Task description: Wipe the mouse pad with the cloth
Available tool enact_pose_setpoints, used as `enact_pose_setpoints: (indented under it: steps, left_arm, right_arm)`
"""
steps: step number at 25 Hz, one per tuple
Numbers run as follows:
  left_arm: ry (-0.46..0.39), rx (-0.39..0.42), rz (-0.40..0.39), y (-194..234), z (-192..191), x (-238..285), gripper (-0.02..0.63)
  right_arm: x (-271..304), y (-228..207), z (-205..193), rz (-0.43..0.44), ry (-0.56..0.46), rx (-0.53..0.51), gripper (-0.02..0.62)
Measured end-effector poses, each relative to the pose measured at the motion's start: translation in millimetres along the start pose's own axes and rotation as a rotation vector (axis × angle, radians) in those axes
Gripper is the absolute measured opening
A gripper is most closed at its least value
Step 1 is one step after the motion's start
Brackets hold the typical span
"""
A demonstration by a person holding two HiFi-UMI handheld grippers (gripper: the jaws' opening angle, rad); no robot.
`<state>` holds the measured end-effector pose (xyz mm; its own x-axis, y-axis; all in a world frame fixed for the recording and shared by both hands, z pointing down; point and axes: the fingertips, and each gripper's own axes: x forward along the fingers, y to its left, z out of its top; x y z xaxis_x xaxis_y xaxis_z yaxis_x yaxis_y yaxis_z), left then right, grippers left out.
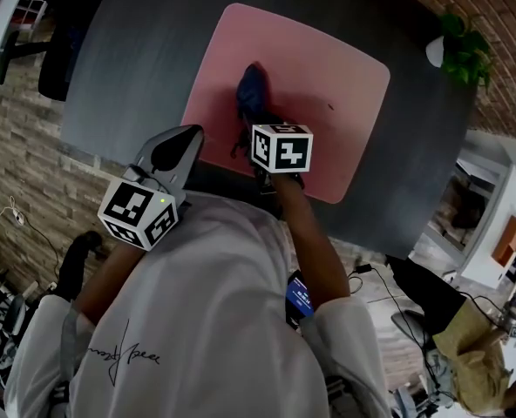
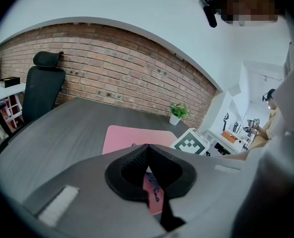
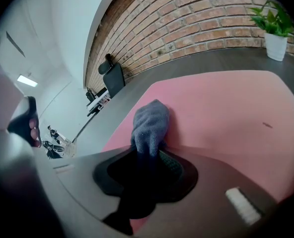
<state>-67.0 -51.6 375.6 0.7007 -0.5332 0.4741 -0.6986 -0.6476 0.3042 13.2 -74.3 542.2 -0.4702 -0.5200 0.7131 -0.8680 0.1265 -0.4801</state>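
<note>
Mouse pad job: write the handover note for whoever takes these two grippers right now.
Right gripper: shut on the blue cloth, which lies bunched on the left part of the pink mouse pad.
Left gripper: jaws together, nothing between them, held by the near edge of the dark table, beside the pad.
Done: cloth gripped and down on the pad. How much has been wiped does not show.
Left: sweep the cloth across the pad, including the small dark mark on its right side.
</note>
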Motion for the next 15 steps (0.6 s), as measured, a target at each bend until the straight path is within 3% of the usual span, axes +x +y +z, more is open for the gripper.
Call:
enact_pose_setpoints:
  steps: [15]
  left_arm:
    - [0.007, 0.003, -0.015, -6, 1, 10, 0.012]
  right_arm:
    - [-16, -21, -6, -0.019, -0.002, 0.008, 0.090]
